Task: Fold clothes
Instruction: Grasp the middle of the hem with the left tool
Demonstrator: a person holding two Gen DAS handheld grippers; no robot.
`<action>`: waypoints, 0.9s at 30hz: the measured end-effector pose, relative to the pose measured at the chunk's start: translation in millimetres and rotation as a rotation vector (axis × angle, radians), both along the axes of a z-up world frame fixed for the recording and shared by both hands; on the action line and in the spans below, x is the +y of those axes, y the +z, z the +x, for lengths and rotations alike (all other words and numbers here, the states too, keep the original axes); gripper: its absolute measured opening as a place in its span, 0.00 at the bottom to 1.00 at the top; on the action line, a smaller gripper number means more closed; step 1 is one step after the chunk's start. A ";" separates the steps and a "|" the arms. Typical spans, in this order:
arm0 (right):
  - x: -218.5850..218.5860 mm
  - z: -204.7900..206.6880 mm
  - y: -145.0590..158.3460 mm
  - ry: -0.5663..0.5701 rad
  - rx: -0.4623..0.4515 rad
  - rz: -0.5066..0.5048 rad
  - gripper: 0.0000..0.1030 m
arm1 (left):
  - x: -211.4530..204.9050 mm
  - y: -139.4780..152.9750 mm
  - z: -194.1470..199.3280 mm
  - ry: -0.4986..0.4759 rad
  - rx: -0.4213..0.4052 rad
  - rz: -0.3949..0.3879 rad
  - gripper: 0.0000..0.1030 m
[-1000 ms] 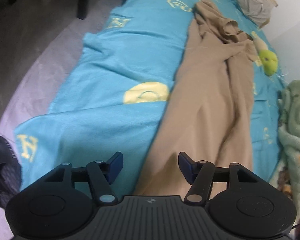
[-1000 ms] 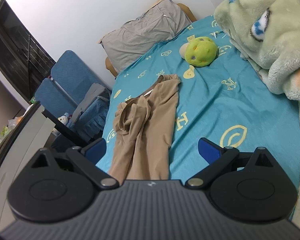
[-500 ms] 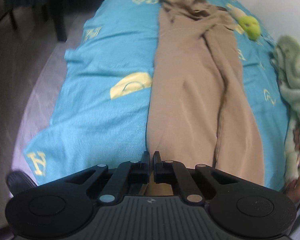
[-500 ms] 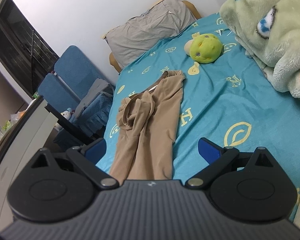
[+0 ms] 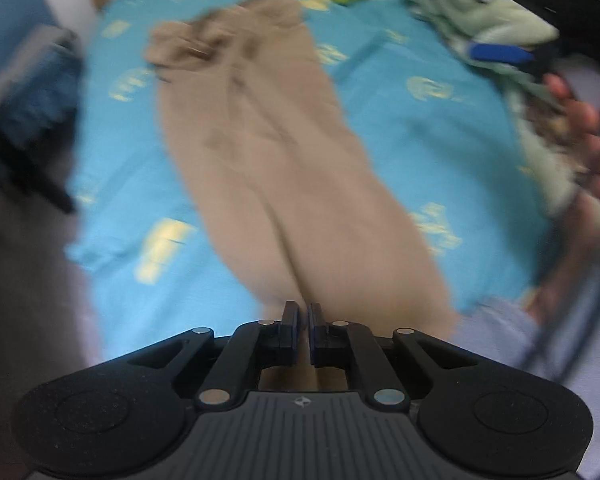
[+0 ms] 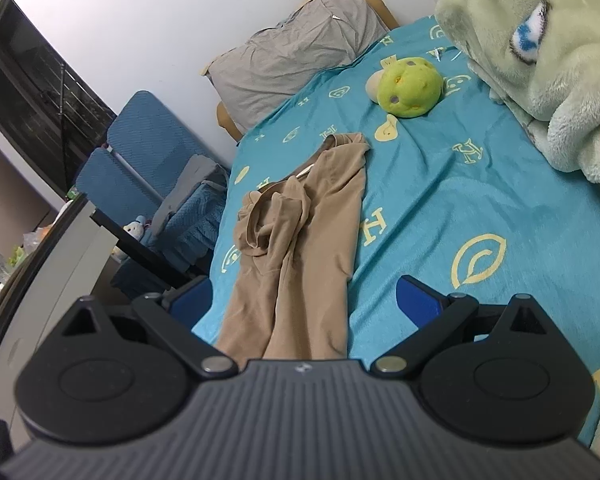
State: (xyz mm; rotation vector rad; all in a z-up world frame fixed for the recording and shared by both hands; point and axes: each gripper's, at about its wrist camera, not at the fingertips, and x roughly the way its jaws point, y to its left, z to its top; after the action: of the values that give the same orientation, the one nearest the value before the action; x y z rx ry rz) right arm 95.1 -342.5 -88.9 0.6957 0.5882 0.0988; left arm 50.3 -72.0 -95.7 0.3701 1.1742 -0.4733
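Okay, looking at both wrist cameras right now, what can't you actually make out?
- Left wrist view: motion blur smears the tan garment, so its folds and hem are unreadable.
- Left tool: almost shut, jaws opening slightly; its own body covers the cloth edge at the pads, so the grip is unclear.
- Right wrist view: the open right tool hides the garment's near end.
- Green blanket: cut off by the frame edge.

I am seeing tan trousers (image 6: 300,248) lying on a turquoise bedsheet (image 6: 480,200) that is showing pale yellow letter and leaf motifs. A lime-green plush toy (image 6: 410,88) with small dark spots is sitting by a grey pillow (image 6: 292,52). A pale green fleece blanket (image 6: 540,52) is carrying blue and orange patches. My right claw (image 6: 304,304) is showing blue pads on black arms.
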 end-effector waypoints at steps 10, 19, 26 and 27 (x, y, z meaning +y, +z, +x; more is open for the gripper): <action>0.2 0.0 -5.2 0.023 0.018 0.012 0.97 | 44.0 -19.2 4.5 0.155 0.037 -0.090 0.47; 28.5 -11.8 -64.7 0.214 0.374 0.142 0.97 | 70.4 -59.3 21.9 0.394 0.191 -0.286 0.57; 84.5 -30.3 -91.4 0.369 0.582 0.138 0.83 | 50.6 -45.2 6.9 0.238 0.070 -0.116 0.08; 94.6 -32.4 -93.1 0.396 0.605 0.107 0.72 | 51.8 -40.7 5.2 0.218 0.054 -0.095 0.08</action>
State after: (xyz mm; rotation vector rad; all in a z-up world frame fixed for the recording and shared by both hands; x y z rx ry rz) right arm 62.7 -247.9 -182.0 0.7044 1.3072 0.2953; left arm 55.5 -20.2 -136.4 0.1460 1.2244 -0.3488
